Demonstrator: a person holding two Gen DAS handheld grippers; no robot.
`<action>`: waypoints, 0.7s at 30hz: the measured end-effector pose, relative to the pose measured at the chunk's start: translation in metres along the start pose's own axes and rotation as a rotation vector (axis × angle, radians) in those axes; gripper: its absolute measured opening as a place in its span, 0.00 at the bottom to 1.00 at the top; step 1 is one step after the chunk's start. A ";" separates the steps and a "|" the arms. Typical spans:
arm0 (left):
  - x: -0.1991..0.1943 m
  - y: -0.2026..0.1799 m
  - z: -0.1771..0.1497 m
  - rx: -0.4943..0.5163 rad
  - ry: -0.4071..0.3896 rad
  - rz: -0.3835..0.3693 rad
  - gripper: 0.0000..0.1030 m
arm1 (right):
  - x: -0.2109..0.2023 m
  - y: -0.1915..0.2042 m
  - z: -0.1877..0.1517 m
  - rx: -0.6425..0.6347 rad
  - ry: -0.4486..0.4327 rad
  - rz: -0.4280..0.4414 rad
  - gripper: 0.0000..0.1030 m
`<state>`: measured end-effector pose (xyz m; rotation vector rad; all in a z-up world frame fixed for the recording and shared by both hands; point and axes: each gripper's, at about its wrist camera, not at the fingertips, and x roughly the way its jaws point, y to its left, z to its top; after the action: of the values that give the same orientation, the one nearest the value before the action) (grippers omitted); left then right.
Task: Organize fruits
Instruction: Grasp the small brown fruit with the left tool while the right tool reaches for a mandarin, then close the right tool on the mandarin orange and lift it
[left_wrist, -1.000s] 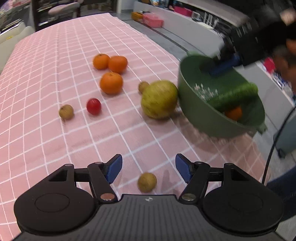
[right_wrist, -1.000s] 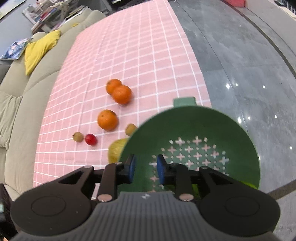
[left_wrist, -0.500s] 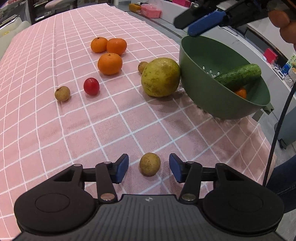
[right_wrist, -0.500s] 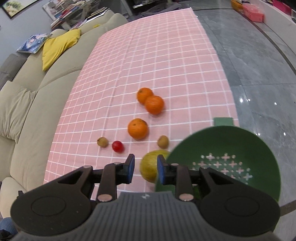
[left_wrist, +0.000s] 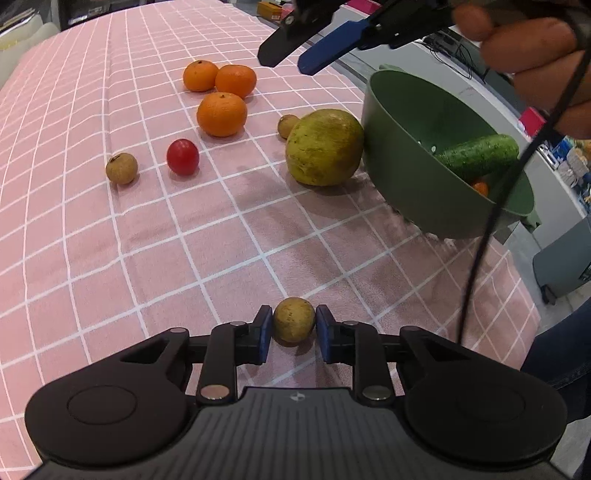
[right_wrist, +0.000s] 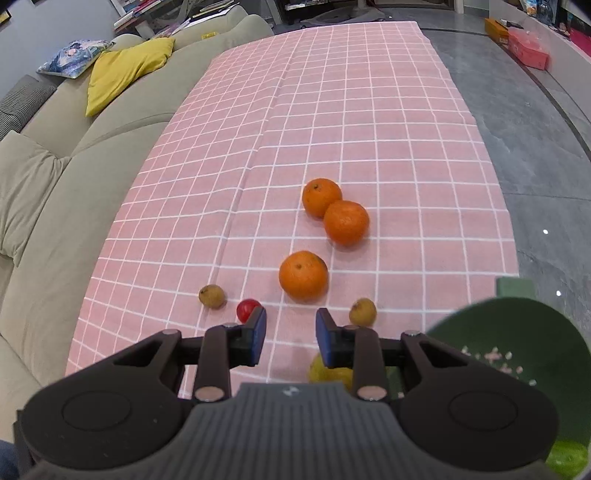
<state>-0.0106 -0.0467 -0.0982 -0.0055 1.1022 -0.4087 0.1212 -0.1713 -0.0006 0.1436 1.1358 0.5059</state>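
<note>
Fruits lie scattered on the pink-checked table (left_wrist: 110, 240) left of the green bowl (left_wrist: 424, 192). Right gripper (right_wrist: 290, 332), jaws opening on nothing, hovers above them; left gripper (left_wrist: 293, 330) grips a longan (left_wrist: 293, 319), bowl ahead-right.

Left hand-held gripper (left_wrist: 294, 328) clamped on small brown fruit (left_wrist: 293, 319) low over the pink checked tabletop (left_wrist: 110, 240); beyond, three oranges (left_wrist: 221, 113), cherry tomato (left_wrist: 182, 156), green colander (left_wrist: 417, 173) holding cucumber (left_wrist: 476, 156).
</note>
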 end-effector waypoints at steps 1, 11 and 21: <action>-0.002 0.004 0.000 -0.015 -0.003 -0.009 0.28 | 0.004 0.002 0.002 0.000 -0.003 -0.004 0.26; -0.028 0.047 0.013 -0.069 -0.096 0.061 0.28 | 0.048 0.019 0.020 0.003 -0.019 -0.067 0.39; -0.045 0.099 0.024 -0.213 -0.186 0.087 0.27 | 0.086 0.018 0.023 -0.003 0.022 -0.178 0.45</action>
<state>0.0245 0.0549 -0.0685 -0.1797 0.9545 -0.2074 0.1636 -0.1130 -0.0557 0.0336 1.1574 0.3521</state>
